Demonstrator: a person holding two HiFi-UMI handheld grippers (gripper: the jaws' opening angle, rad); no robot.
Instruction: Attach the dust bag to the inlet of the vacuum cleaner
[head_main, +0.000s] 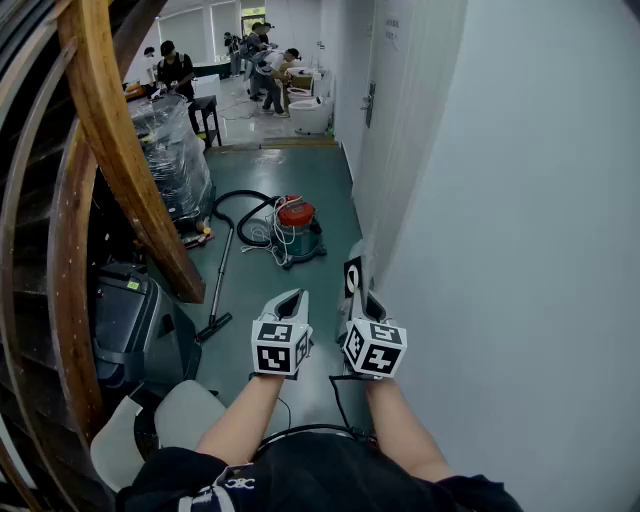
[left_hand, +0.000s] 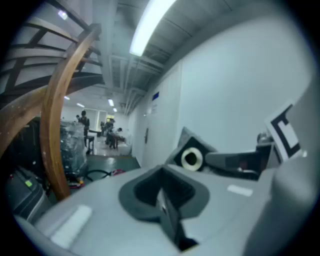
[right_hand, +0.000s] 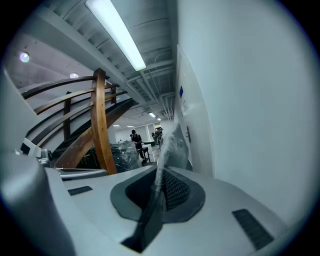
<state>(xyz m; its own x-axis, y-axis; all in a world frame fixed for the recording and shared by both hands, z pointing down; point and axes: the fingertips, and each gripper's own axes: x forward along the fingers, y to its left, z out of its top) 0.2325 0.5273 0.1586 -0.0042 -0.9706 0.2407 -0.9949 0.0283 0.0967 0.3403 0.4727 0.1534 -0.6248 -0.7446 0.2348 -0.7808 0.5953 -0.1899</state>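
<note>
The vacuum cleaner (head_main: 296, 232), a green drum with a red lid, stands on the green floor ahead, and its black hose (head_main: 236, 205) loops to the left. My right gripper (head_main: 360, 302) is shut on the dust bag (head_main: 353, 277), a grey bag with a black collar and a white ring. The bag stands up edge-on between the right gripper's (right_hand: 159, 187) jaws, its thin grey sheet (right_hand: 169, 145) rising past them. From the left gripper view the bag's ring (left_hand: 191, 159) faces me. My left gripper (head_main: 290, 300) is beside the right one, shut and holding nothing (left_hand: 162, 192).
A white wall (head_main: 500, 200) runs close along the right. Curved wooden stair rails (head_main: 110, 150) and a dark machine (head_main: 130, 320) crowd the left. The vacuum's wand (head_main: 220, 285) lies on the floor. A plastic-wrapped stack (head_main: 175, 150) stands beyond, with people working far down the hall.
</note>
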